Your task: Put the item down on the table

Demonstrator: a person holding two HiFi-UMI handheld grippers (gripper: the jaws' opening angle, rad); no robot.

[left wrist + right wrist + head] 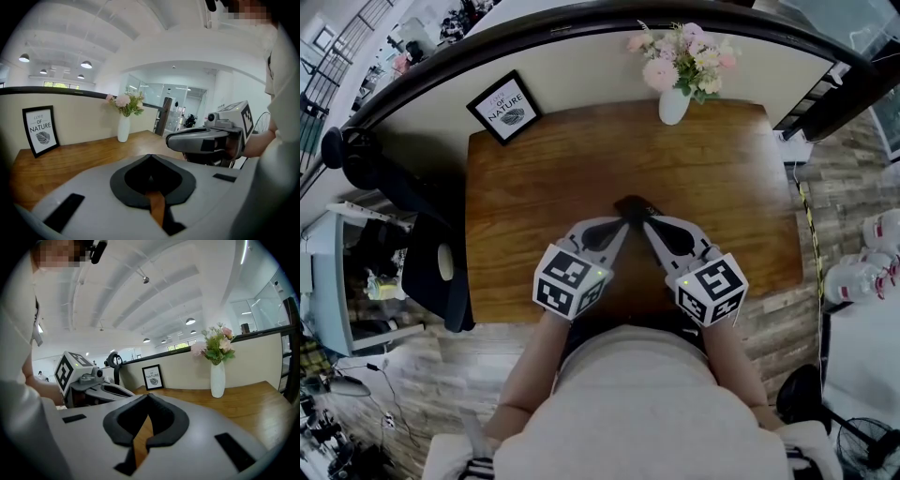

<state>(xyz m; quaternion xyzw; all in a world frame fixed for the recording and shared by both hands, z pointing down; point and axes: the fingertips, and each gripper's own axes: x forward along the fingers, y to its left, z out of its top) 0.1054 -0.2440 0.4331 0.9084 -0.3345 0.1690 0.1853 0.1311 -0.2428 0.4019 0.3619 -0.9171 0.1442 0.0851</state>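
The dark item (pixel 635 205) was near the middle of the bench (pixel 731 178). It was hard to tell if it rested on the wood. The left claw (pixel 622 221) and the right claw (pixel 646 223) both pointed at it, and their tips met right at its near end. The left claw was closed, its two sides pressed together, and so was the right claw. No view showed if either one pinched the item. A white vase (pixel 673 105) of pink flowers stood at the far edge. A framed picture (pixel 504 106) stood at the far left corner
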